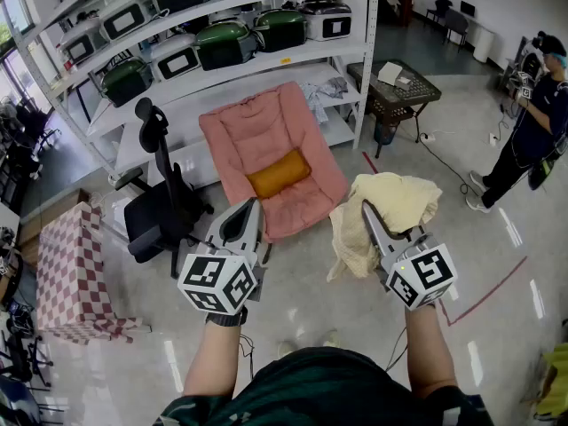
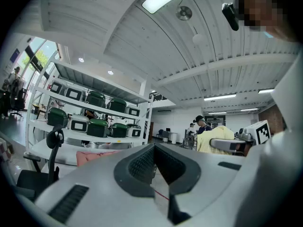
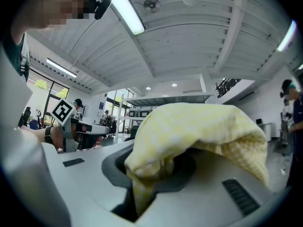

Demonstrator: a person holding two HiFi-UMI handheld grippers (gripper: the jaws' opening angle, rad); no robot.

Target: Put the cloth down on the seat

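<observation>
While my right fingers (image 1: pixel 374 226) pinch the cloth (image 1: pixel 390 204), which hangs beside the seat (image 1: pixel 266 140), off its right edge, my left fingers (image 1: pixel 243 225) are pressed together, empty.

Left gripper (image 1: pixel 252 207), right gripper (image 1: pixel 367 209): pale grey shells, white cubes bearing black square markers. Black band (image 1: pixel 228 319) on left wrist. Dark green patterned shirt (image 1: pixel 328 389).
</observation>
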